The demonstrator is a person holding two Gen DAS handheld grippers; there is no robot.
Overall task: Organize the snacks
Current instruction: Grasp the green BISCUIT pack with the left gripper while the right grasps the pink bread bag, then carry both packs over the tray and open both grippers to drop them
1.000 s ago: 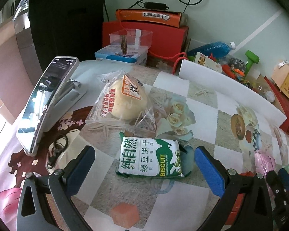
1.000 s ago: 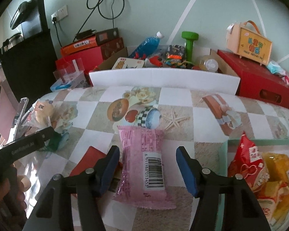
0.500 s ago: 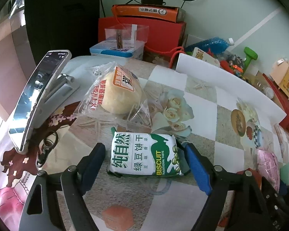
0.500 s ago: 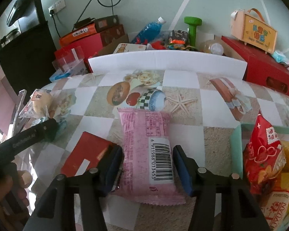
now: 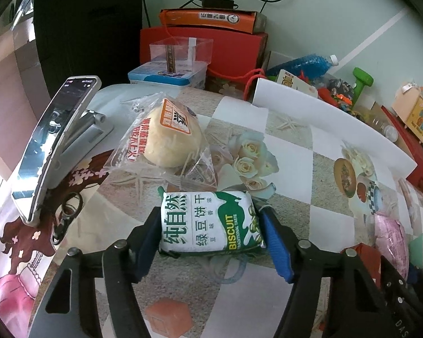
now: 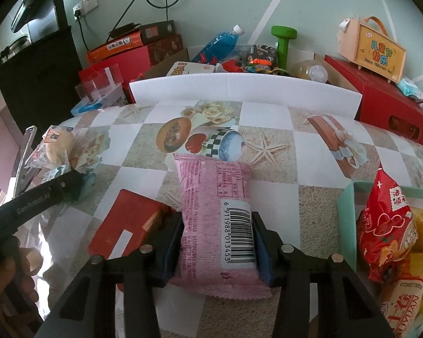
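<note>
A green-and-white biscuit pack [image 5: 208, 225] lies on the patterned tablecloth, crosswise between the blue pads of my left gripper [image 5: 210, 214]. Its jaws are closing and both pads touch the pack's ends. A pink snack pack [image 6: 211, 191] with a barcode lies lengthwise in my right gripper [image 6: 216, 219]. Those jaws are closing too, and the pads press its sides. A bun in a clear bag [image 5: 169, 138] rests just beyond the biscuit pack. At the right, a teal basket [image 6: 347, 225] holds a red snack bag [image 6: 383, 219] and yellow packs.
A phone on a stand [image 5: 50, 138] leans at the left, with a key ring beside it. A flat red box [image 6: 127, 225] lies left of the pink pack. A white foam board [image 6: 239, 90] walls the table's back; boxes, a bottle and toys crowd behind it.
Both grippers narrowed from wide open around their packs until the pads met them. The left one slid forward so the biscuit pack sits between its fingers. The packs stay on the table.
</note>
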